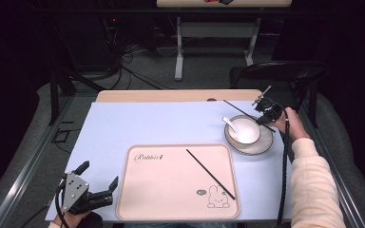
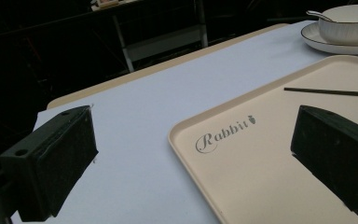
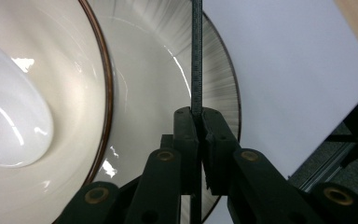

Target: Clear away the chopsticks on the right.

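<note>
looks like a lab or recording studio, not a home. dark blacked-out surroundings, loose black cables on the grey floor, a second white-legged workbench behind, metal frame rails at the sides. light wooden desk under a pale blue mat with a staged table setting.

Cream tray – rabbit print; chair behind.
</note>
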